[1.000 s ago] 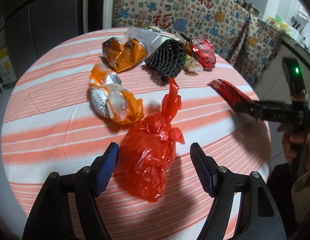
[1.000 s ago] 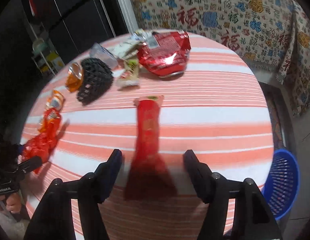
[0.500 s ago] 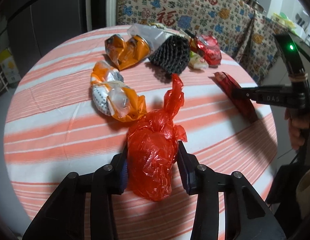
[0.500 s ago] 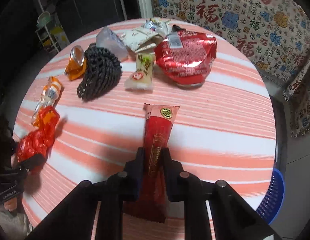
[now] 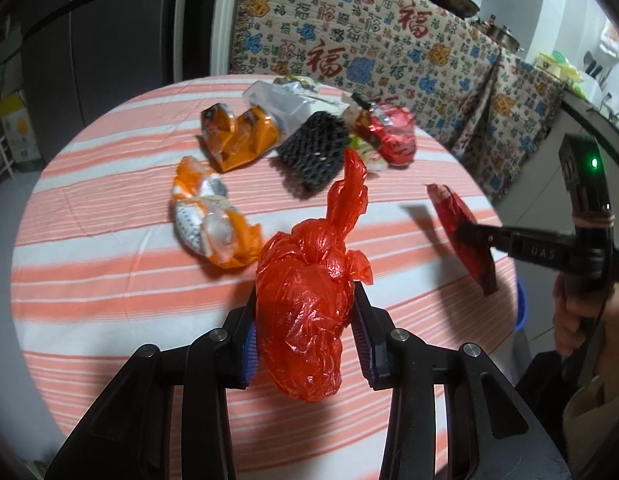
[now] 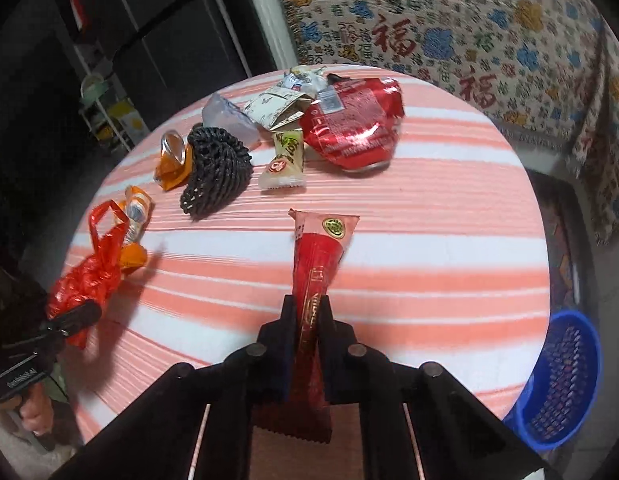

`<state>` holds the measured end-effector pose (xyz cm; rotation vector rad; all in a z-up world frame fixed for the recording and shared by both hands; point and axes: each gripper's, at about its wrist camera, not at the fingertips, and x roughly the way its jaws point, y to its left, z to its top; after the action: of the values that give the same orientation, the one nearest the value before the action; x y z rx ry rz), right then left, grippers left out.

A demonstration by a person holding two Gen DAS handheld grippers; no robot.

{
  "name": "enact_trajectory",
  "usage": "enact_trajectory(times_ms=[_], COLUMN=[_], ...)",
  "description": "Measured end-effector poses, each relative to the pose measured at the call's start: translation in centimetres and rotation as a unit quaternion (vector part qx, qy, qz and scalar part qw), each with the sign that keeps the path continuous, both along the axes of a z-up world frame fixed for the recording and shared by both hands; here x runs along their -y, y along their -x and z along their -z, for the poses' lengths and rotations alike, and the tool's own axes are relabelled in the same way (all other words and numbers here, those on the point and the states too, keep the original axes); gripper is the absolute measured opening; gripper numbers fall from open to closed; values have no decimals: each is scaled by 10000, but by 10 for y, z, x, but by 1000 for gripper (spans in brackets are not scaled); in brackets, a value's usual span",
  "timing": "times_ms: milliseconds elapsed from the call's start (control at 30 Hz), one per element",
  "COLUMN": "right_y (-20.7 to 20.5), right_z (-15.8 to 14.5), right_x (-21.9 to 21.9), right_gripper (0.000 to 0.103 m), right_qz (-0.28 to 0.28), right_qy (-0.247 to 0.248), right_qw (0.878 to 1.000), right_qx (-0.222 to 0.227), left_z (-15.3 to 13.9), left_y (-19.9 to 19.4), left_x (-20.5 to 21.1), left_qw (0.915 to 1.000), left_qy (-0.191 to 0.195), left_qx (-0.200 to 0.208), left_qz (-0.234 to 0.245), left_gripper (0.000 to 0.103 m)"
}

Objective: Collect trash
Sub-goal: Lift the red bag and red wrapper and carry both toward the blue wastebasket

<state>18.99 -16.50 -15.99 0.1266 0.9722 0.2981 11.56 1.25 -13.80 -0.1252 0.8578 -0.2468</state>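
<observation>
My left gripper (image 5: pixel 305 300) is shut on a knotted red plastic bag (image 5: pixel 305 300) and holds it above the striped round table (image 5: pixel 89 208). The bag also shows in the right wrist view (image 6: pixel 85 280). My right gripper (image 6: pixel 307 308) is shut on a long red snack wrapper (image 6: pixel 315 264), lifted off the table; the wrapper shows in the left wrist view (image 5: pixel 465 236). Other trash lies at the table's far side: orange wrappers (image 5: pixel 213 216), a crushed orange can (image 5: pixel 237 140), a black foam net (image 5: pixel 313 152), a red foil bag (image 6: pixel 349 124), a small candy packet (image 6: pixel 285 160).
A blue plastic basket (image 6: pixel 561 376) stands on the floor to the right of the table. A patterned cloth (image 5: pixel 349 40) hangs behind the table. A dark fridge (image 6: pixel 157 32) and a small shelf stand at the left.
Both grippers have closed, the left on the red bag and the right on the red wrapper. Both items have been lifted off the table.
</observation>
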Motion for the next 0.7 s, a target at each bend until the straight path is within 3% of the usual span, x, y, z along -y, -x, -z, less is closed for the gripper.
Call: enact_trajectory(times_ms=[167, 367, 533, 700], right_y=[24, 60, 91, 109], right_z=[-16, -45, -67, -68], right_x=[15, 57, 118, 193], right_gripper=[8, 8, 8, 8], right_qz=[146, 521, 1111, 1870], right_qy=[-296, -454, -297, -41], right_qw=[9993, 9966, 9913, 9807], right_qx=[166, 449, 639, 573], left_z=[-24, -55, -67, -59], left_y=[3, 0, -7, -21], left_x=[31, 100, 177, 263], left_qw=[9991, 9923, 9812, 9670], left_qy=[26, 217, 352, 478], left_qx=[159, 300, 319, 124], left_qz=[393, 1181, 1870, 2499], left_gripper=[39, 39, 39, 39])
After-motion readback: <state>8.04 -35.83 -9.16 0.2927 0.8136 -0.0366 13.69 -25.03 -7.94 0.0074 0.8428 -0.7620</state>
